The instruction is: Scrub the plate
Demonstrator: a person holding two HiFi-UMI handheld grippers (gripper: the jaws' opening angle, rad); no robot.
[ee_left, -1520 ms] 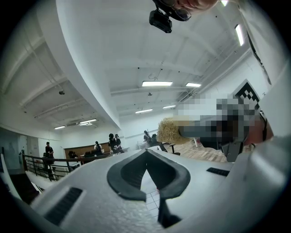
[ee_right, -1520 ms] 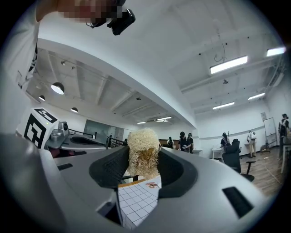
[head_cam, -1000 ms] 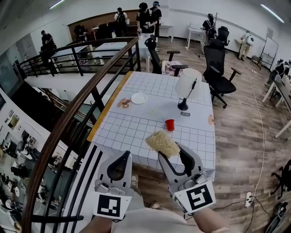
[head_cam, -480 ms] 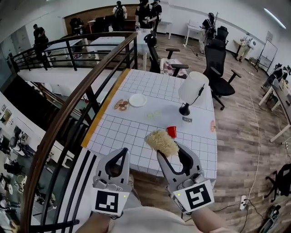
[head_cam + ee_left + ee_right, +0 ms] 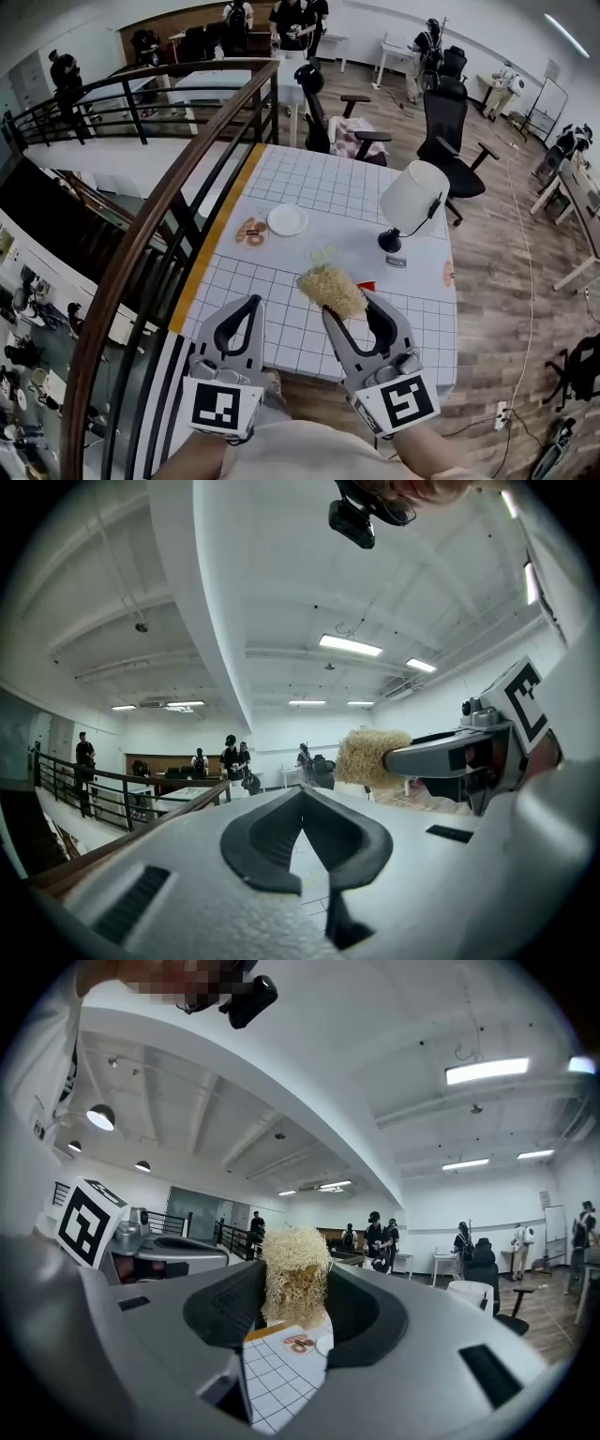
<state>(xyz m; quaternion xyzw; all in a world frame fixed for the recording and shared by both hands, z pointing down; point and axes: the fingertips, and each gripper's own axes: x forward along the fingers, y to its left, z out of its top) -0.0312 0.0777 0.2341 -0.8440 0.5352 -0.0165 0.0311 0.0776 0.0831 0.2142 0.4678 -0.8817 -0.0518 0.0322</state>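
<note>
A small white plate (image 5: 287, 219) lies on the gridded table (image 5: 319, 183), far ahead of both grippers. My right gripper (image 5: 349, 304) is held in the air over the table's near edge, shut on a straw-coloured fibre scrubber (image 5: 331, 290). The right gripper view shows the scrubber (image 5: 294, 1260) pinched between the jaws, with the plate (image 5: 326, 1344) small below it. My left gripper (image 5: 251, 305) hangs beside it on the left, shut and holding nothing. In the left gripper view its jaws (image 5: 301, 803) meet, and the scrubber (image 5: 372, 757) shows at the right.
A pastry on a dish (image 5: 251, 232) sits just left of the plate. A white lamp (image 5: 412, 202) stands at the table's right, and a red cup (image 5: 367, 285) peeks out behind the scrubber. A dark railing (image 5: 159, 216) runs along the left. Office chairs (image 5: 448, 122) and people stand beyond.
The table has drawn nearer and lower in the head view. The red cup is now mostly hidden behind the scrubber. Both grippers keep the same pose.
</note>
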